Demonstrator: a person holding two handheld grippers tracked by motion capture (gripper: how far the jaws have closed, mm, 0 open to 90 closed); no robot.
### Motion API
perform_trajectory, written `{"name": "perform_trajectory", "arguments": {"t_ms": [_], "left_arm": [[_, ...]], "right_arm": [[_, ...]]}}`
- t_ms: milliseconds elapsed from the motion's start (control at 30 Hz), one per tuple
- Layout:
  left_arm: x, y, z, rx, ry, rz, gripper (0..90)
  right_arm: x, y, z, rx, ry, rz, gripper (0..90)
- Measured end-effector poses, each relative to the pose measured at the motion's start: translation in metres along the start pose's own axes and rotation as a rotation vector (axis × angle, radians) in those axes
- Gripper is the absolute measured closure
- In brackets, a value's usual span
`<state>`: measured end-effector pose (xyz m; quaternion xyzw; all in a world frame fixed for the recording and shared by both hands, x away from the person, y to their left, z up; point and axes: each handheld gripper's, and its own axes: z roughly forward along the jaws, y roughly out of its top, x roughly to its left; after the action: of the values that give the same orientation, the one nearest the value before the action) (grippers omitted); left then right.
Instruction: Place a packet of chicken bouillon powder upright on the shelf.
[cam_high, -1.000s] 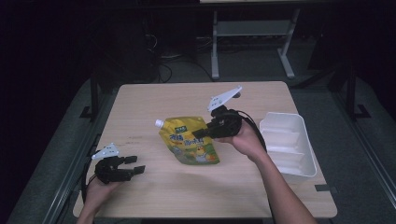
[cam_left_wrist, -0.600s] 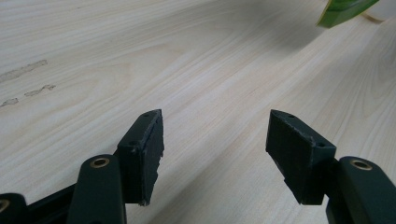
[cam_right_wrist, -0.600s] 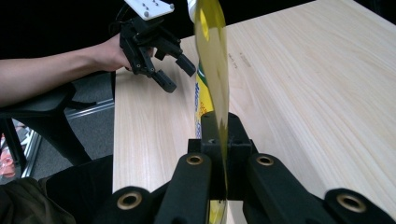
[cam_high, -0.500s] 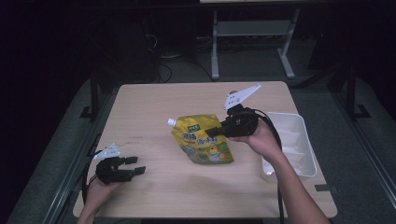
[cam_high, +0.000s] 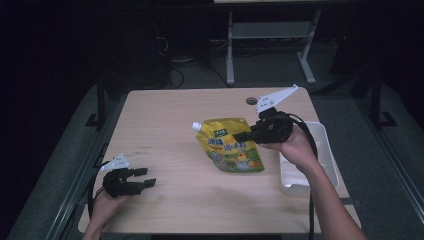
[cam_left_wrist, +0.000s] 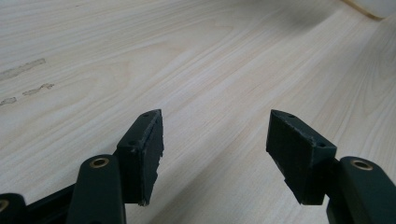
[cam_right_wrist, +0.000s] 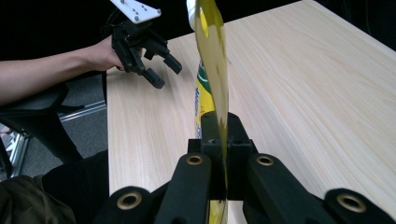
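Above the wooden counter (cam_high: 165, 130), the right tool (cam_high: 243, 136) is clamping a yellow spouted pouch (cam_high: 227, 147) by its edge, near a white tray (cam_high: 320, 150), while the left tool (cam_high: 147, 177) is resting with jaws apart.

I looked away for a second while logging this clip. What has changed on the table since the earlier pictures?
The right gripper, clamped on the yellow pouch, has carried it rightward toward the white tray. The left gripper stayed open at the table's near-left corner. The tray kept its place.
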<state>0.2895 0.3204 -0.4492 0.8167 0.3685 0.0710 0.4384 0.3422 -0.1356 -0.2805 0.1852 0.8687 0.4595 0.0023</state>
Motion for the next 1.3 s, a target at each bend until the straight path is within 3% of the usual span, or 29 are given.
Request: {"name": "perform_trajectory", "arguments": {"t_ms": [800,1300], "left_arm": [[0.0,-0.001,0.0,-0.013,0.002,-0.011,36.4],[0.001,-0.002,-0.002,-0.03,0.005,-0.019,35.7]], "right_arm": [[-0.007,-0.022,-0.053,-0.034,-0.079,0.049,89.5],[-0.016,-0.051,-0.094,-0.048,-0.159,0.101,89.5]]}}
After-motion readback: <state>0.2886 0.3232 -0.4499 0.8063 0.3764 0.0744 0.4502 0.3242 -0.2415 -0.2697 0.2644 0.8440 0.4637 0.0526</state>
